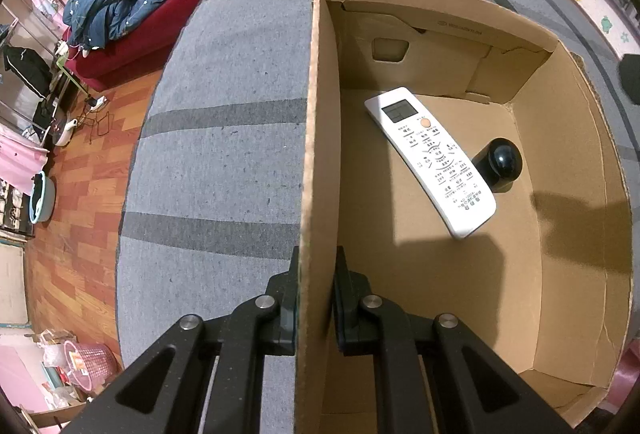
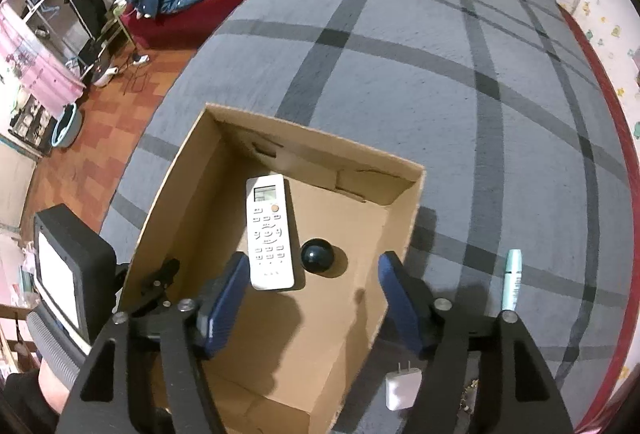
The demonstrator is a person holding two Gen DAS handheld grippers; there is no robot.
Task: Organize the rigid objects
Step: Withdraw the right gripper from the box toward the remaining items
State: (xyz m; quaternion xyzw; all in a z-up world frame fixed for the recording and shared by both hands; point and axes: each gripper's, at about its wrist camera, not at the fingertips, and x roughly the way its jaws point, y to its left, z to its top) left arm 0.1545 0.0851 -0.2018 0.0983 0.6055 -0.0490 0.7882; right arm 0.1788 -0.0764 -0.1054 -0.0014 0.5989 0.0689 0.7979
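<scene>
- Cardboard box (image 2: 352,318) sits open-topped on a grey plaid bed cover (image 2: 460,74).
- Inside the box, a white remote control (image 2: 270,230) lies flat on the floor, with a dark round-topped object (image 2: 318,257) just beside it on the right.
- Left gripper (image 1: 316,266) has its fingers (image 1: 290,298) pinching the box's left wall, one finger outside and one inside; the remote lies ahead of them, well apart.
- Right gripper (image 2: 312,274) hangs above the box with its blue-padded fingers (image 2: 224,302) spread and nothing between the pads; the remote's near end and the dark object show in the gap, lower down.
- Outside the box, right of those fingers, a teal tube (image 2: 513,278) and a white plug adapter (image 2: 402,386) lie on the cover.
</scene>
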